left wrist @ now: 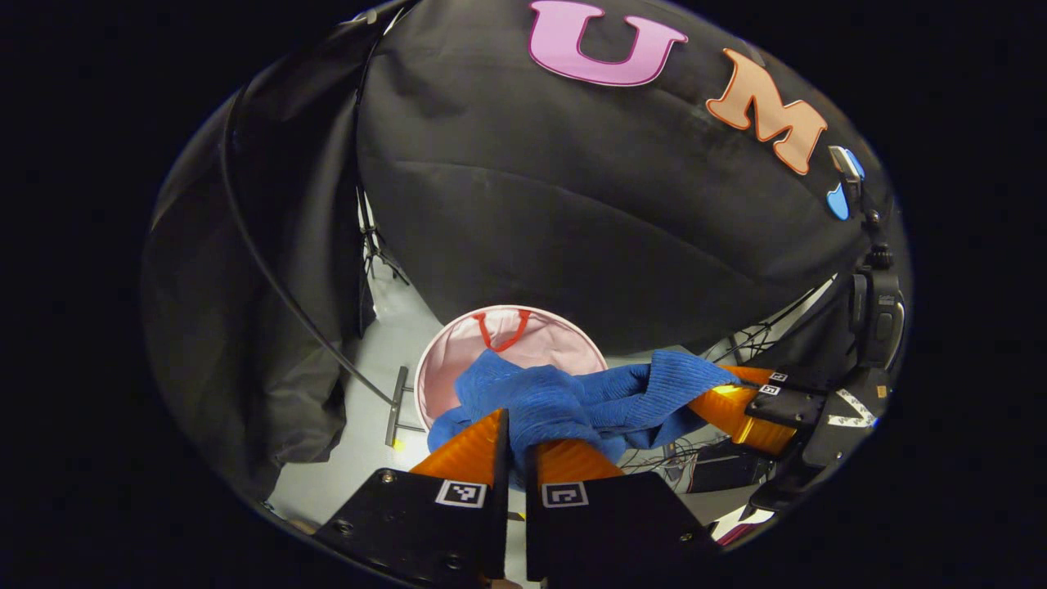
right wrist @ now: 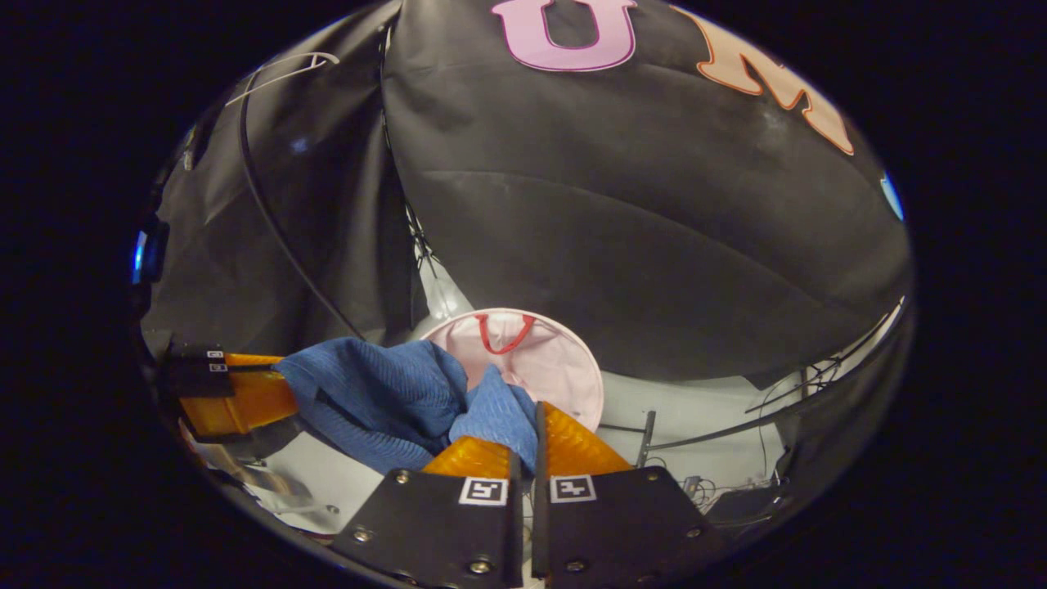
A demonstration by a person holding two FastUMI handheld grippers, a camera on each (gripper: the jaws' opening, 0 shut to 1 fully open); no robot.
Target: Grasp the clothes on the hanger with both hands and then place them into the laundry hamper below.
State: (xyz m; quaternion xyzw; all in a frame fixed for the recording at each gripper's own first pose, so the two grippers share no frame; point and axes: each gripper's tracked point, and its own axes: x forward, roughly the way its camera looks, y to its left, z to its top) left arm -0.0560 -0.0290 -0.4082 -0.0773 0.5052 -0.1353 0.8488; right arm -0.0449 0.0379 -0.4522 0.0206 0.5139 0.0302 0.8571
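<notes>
A blue ribbed garment (left wrist: 572,397) hangs stretched between both grippers, above and in front of the pink laundry hamper (left wrist: 544,339) with red handles. In the left gripper view my left gripper (left wrist: 517,433) is shut on a bunch of the cloth, and the right gripper (left wrist: 740,401) holds the other end at the right. In the right gripper view my right gripper (right wrist: 532,429) is shut on the blue garment (right wrist: 384,401), with the hamper (right wrist: 556,360) just beyond it and the left gripper (right wrist: 245,397) clamped on the cloth at the left.
A white empty hanger (right wrist: 282,69) hangs at the upper left by a black pole (right wrist: 278,221). A metal stand foot (left wrist: 397,405) lies on the pale floor left of the hamper. Cables and dark equipment (left wrist: 712,466) sit on the floor at the right.
</notes>
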